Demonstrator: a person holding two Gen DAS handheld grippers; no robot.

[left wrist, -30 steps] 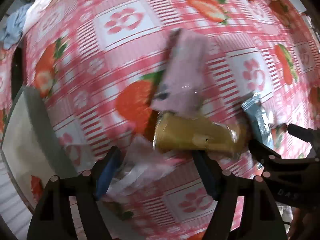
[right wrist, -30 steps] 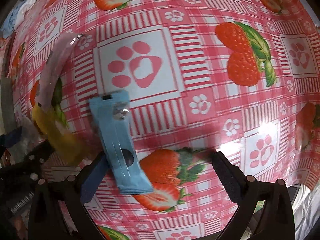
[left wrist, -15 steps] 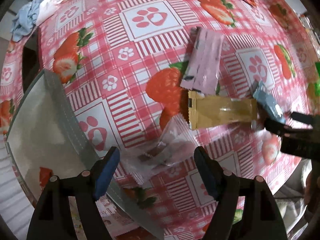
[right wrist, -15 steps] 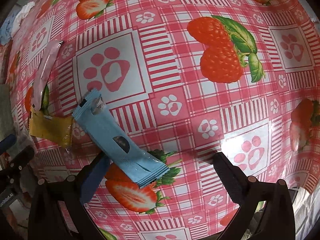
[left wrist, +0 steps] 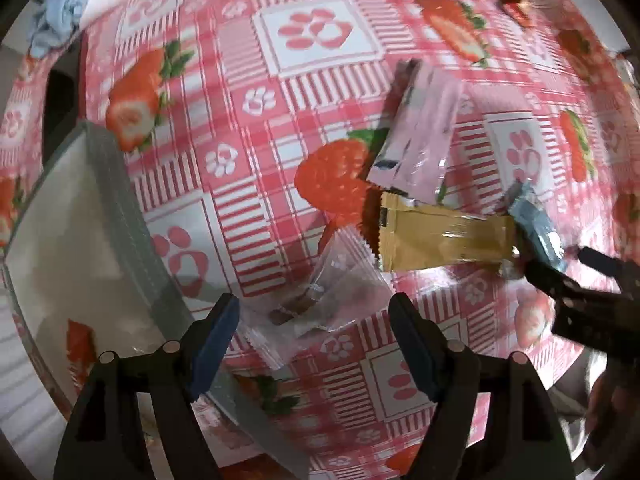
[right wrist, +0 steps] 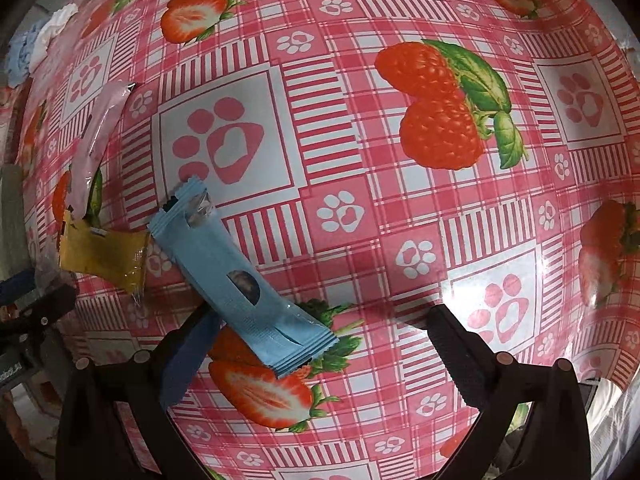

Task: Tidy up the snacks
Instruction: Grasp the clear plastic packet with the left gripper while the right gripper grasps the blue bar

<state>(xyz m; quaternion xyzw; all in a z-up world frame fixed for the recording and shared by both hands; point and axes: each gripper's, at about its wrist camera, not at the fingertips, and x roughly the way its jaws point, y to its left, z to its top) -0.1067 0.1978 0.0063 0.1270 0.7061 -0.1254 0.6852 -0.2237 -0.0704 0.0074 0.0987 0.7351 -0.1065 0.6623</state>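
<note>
Left gripper (left wrist: 314, 322) fingers wide, clear wrapper (left wrist: 320, 304) between them on the surface (left wrist: 320, 80), untouched. Right gripper (right wrist: 320, 336) fingers wide; blue snack bar (right wrist: 240, 276) rests against its left finger, not gripped.

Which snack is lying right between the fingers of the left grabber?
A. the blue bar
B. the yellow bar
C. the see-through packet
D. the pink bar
C: in the left wrist view the see-through packet lies on the tablecloth between the open fingers of the left gripper, while the pink bar, yellow bar and blue bar lie farther off.
</note>
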